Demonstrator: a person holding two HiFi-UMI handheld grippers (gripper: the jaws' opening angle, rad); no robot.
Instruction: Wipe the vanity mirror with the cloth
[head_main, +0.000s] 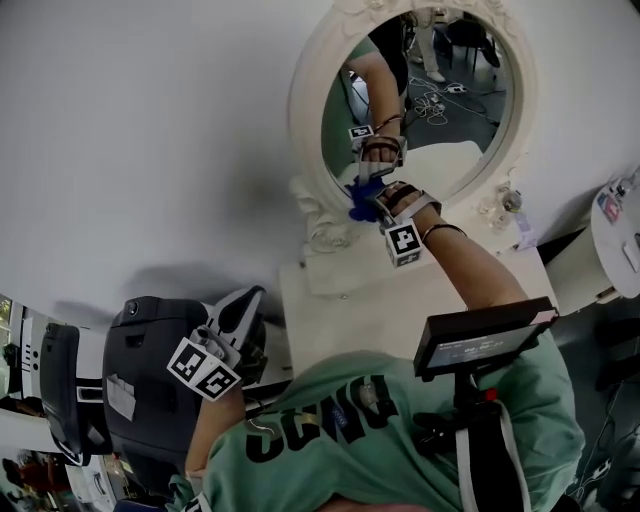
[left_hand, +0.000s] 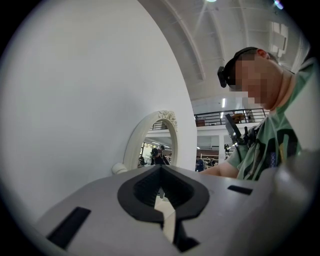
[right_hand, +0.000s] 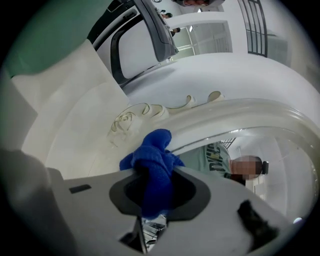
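Note:
The oval vanity mirror (head_main: 430, 100) in its white carved frame (head_main: 312, 120) stands against the wall on a white tabletop (head_main: 330, 300). My right gripper (head_main: 368, 197) is shut on the blue cloth (head_main: 358, 198) and presses it against the lower left of the glass, by the frame. In the right gripper view the cloth (right_hand: 152, 157) bulges out of the jaws of my right gripper (right_hand: 156, 175) beside the frame's scrollwork (right_hand: 150, 112). My left gripper (head_main: 243, 305) hangs low at the left, away from the mirror. Its jaws (left_hand: 161, 192) are shut and hold nothing.
Small glass bottles (head_main: 505, 205) stand on the tabletop to the right of the mirror's base. A black boxy object (head_main: 150, 380) sits below my left gripper. A white rounded appliance (head_main: 618, 245) is at the right edge. A plain white wall (head_main: 150, 130) lies behind.

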